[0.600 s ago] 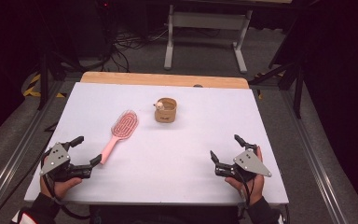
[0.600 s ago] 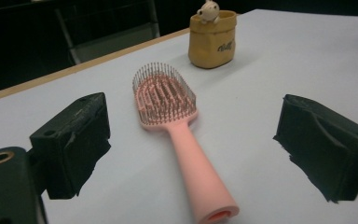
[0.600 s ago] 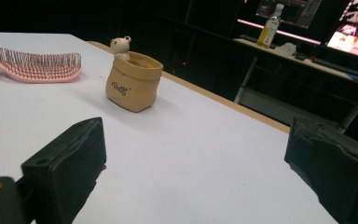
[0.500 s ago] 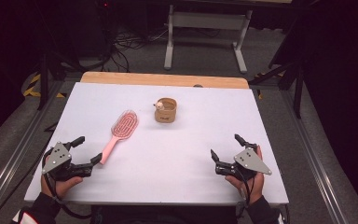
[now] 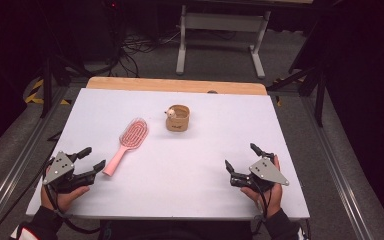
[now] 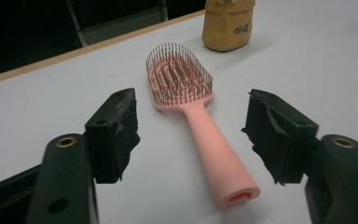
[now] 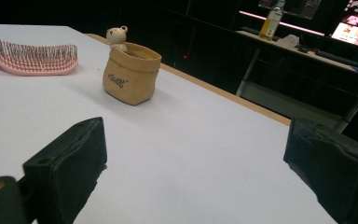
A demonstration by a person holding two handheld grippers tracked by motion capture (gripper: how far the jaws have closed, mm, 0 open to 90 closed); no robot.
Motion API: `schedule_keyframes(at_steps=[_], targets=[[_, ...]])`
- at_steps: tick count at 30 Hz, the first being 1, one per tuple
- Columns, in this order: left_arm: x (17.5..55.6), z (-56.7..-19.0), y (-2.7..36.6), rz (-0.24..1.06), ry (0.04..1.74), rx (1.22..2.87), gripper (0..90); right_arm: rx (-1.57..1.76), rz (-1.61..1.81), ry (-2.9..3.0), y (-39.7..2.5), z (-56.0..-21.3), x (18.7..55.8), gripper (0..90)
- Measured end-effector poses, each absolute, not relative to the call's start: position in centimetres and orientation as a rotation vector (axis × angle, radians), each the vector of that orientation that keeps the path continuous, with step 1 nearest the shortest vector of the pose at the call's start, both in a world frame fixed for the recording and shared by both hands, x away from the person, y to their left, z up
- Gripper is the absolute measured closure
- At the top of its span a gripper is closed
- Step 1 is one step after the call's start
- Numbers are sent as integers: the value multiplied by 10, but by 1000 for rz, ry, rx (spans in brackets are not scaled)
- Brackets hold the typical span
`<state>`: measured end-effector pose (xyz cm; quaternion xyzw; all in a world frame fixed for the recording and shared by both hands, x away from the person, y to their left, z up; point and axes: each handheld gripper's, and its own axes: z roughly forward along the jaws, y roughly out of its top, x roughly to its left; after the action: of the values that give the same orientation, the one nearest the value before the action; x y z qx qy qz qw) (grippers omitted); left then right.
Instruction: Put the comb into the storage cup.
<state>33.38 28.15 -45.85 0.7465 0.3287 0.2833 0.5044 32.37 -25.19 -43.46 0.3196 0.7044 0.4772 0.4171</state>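
The pink brush (image 5: 125, 144) lies flat on the desk (image 5: 180, 200), left of centre, handle end just beside the left gripper (image 5: 93, 159), whose jaws stand apart, empty. The right gripper (image 5: 241, 157), near right, is also spread wide, well apart from the brush.

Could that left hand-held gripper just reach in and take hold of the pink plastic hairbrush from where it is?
Probably yes. The left hand-held gripper stands open right at the handle end of the pink plastic hairbrush, which lies flat on the white table with nothing between them. The tan pouch-shaped holder sits well beyond.
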Motion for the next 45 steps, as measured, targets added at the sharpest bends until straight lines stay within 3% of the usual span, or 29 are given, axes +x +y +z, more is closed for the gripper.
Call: schedule_keyframes(at_steps=[11,19,29,45], targets=[[335,-456,277,648,832,1821,264,811,1184,1773,-253,-435,326,62],[341,-453,272,636,931,1911,106,818,1183,1787,-254,-436,328,62],[364,-441,264,511,1084,2064,100,836,1168,1788,-254,-437,329,62],[419,-439,218,333,1227,2265,176,849,1139,1804,-255,-440,333,63]])
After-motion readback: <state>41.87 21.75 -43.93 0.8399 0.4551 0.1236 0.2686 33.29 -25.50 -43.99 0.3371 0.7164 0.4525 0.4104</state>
